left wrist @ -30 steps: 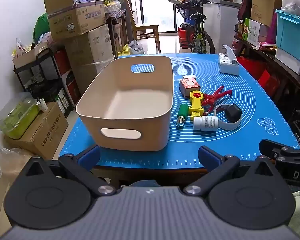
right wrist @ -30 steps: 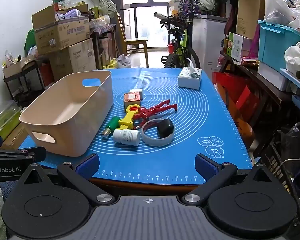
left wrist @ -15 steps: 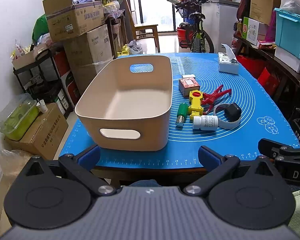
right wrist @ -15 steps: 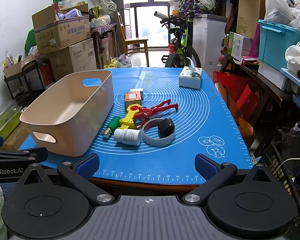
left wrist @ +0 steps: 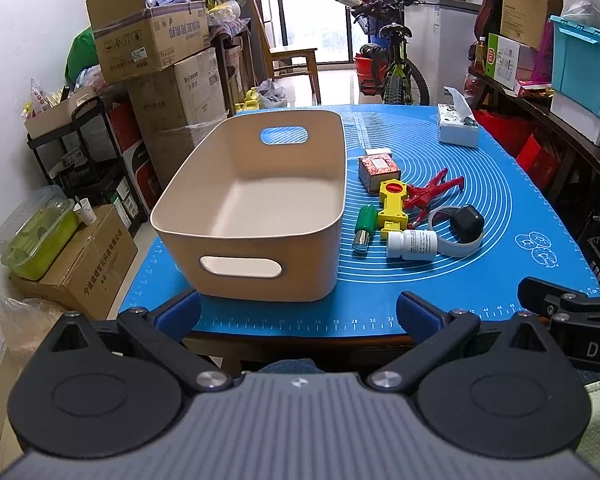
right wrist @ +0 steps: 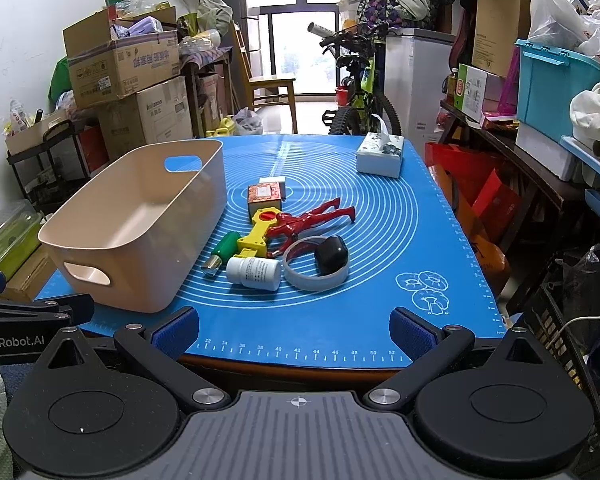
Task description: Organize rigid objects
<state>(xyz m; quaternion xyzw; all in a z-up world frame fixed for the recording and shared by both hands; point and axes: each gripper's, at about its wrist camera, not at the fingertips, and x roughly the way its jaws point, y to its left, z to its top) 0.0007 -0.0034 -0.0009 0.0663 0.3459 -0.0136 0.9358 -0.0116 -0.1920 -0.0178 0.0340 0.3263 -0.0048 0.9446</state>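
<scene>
An empty beige bin (left wrist: 256, 236) (right wrist: 140, 216) stands on the left of the blue mat (left wrist: 460, 280) (right wrist: 380, 240). To its right lie a small red box (left wrist: 379, 169) (right wrist: 264, 196), a yellow tool (left wrist: 392, 204) (right wrist: 260, 228), a red figure (left wrist: 432, 192) (right wrist: 312, 218), a green cylinder (left wrist: 365, 224) (right wrist: 224, 246), a white bottle (left wrist: 413, 245) (right wrist: 254, 273) and a grey band with a black block (left wrist: 466, 220) (right wrist: 330, 256). My left gripper (left wrist: 298, 312) and right gripper (right wrist: 294, 328) are open and empty, at the table's near edge.
A tissue box (left wrist: 458, 128) (right wrist: 380, 154) stands at the mat's far right. Stacked cardboard boxes (left wrist: 156, 64) line the left wall. A bicycle (right wrist: 360, 92) stands beyond the table. Shelves and a blue crate (right wrist: 556, 84) are on the right.
Both views have shifted only slightly. Nothing on the table has moved, and both grippers stay open.
</scene>
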